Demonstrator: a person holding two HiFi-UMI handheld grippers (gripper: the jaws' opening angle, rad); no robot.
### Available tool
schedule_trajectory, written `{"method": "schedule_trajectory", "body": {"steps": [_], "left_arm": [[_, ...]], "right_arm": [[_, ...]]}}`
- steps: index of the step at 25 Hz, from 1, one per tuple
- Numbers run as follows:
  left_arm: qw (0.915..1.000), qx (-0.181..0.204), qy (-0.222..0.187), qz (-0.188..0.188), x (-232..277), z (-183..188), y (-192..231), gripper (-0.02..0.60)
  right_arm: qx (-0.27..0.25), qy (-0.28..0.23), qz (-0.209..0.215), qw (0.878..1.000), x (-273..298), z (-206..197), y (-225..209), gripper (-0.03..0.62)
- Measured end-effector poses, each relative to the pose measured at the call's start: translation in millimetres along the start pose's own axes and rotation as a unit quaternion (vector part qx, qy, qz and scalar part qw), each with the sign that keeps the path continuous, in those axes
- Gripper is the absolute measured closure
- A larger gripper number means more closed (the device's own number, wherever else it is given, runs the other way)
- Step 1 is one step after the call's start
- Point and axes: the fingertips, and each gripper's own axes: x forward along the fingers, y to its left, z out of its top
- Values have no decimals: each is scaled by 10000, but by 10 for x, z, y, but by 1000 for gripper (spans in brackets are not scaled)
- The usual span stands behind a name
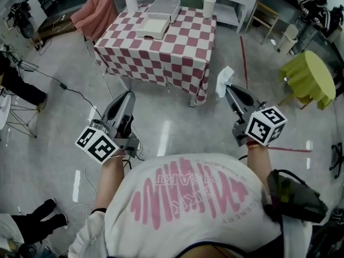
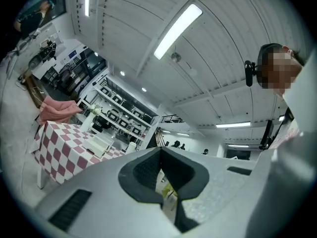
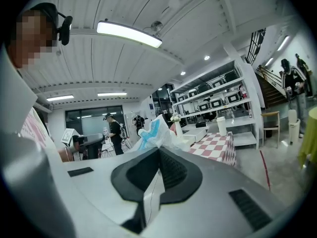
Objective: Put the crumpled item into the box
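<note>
While right claw [image 1: 228, 88] pinches crumpled item [image 1: 223, 81], white with blue streak, left claw [image 1: 128, 94] closed, empty.

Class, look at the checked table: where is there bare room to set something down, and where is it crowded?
The near half of the table, from the white box to the front edge, is bare. So is the right strip in front of the cup. The far edge is crowded: vase, grey tray and cup stand there.
</note>
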Motion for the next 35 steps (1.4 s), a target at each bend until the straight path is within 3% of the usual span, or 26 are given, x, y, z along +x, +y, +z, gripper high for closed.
{"method": "schedule_trajectory", "body": {"steps": [13,17,22,27,35], "left_arm": [[9997,-225,120,-29,171,-48,713,574],[9993,-215,300,116,165,-171,831,574],[9970,-484,533,293,63,-423,893,574],[9962,-545,527,438,66,-477,959,574],[9967,-309,411,631,214,-404,1070,574]], "right_arm": [[-169,537,-135,9983,721,-58,-162,589],[-107,729,-80,9973,885,-175,-200,589],[-2,1014,71,9948,1018,-357,-209,589],[126,900,228,9956,1135,-345,-274,588],[263,728,304,9965,1354,-342,-514,589]]}}
